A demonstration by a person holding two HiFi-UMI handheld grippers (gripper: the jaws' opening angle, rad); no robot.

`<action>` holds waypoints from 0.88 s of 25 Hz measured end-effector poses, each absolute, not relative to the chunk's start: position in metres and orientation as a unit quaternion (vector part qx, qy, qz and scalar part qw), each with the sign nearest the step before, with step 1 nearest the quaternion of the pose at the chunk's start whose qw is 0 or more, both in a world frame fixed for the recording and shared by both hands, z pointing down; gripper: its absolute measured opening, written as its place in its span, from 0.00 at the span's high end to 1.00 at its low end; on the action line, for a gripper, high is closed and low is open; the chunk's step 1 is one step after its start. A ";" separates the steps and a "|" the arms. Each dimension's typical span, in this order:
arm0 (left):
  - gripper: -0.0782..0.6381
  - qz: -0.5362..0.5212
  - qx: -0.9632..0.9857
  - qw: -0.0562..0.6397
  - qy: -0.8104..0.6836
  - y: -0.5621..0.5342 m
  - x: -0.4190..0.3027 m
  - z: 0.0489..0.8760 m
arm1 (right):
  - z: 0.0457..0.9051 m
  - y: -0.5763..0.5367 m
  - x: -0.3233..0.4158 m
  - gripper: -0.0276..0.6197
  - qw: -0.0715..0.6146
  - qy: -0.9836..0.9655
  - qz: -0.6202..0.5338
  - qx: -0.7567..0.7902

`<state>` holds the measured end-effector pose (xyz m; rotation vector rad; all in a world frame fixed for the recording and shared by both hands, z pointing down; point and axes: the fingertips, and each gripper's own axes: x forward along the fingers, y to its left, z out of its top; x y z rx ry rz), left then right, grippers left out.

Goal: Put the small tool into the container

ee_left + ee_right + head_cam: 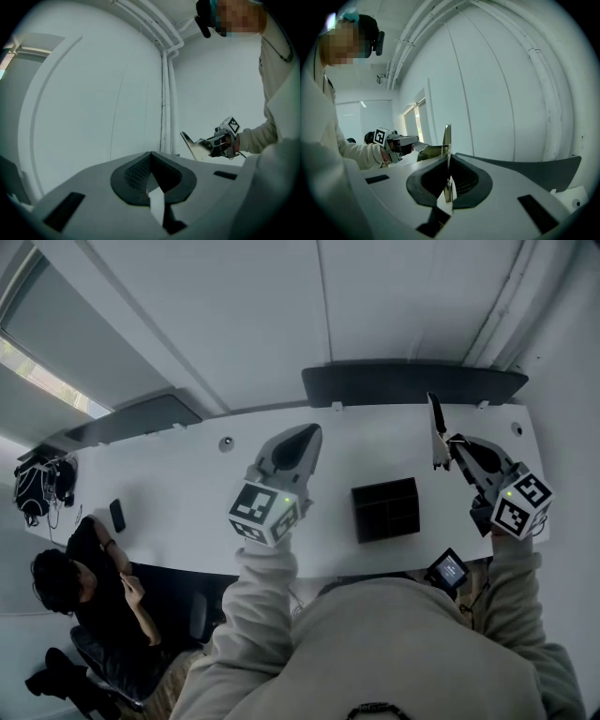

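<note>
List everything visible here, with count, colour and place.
flat metal small tool: one, silvery, clamped in the right hand-held gripper, over table's right part
black compartmented container: one, black, on table between the grippers
long white table: one, white, across the view
black phone-like slab: one, black, table's left part
dark partition panels: two, dark grey, along table's far edge
seated person: one, dark clothes, beside table's left end
left hand-held gripper: one, grey, shut and empty, over table's middle
right hand-held gripper: one, grey, shut on that tool
</note>
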<state>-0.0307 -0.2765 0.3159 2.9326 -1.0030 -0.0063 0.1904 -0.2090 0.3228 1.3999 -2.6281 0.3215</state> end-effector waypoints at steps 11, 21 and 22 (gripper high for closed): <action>0.89 0.004 0.950 0.024 -0.310 -0.272 -0.006 0.309 | 0.317 -0.218 0.182 0.92 0.108 -0.902 0.100 0.406; 0.89 0.021 0.945 0.034 -0.324 -0.274 -0.026 0.307 | 0.318 -0.224 0.161 0.92 0.124 -0.915 0.100 0.371; 0.89 0.020 0.945 0.036 -0.324 -0.273 -0.027 0.308 | 0.319 -0.223 0.160 0.92 0.127 -0.915 0.099 0.369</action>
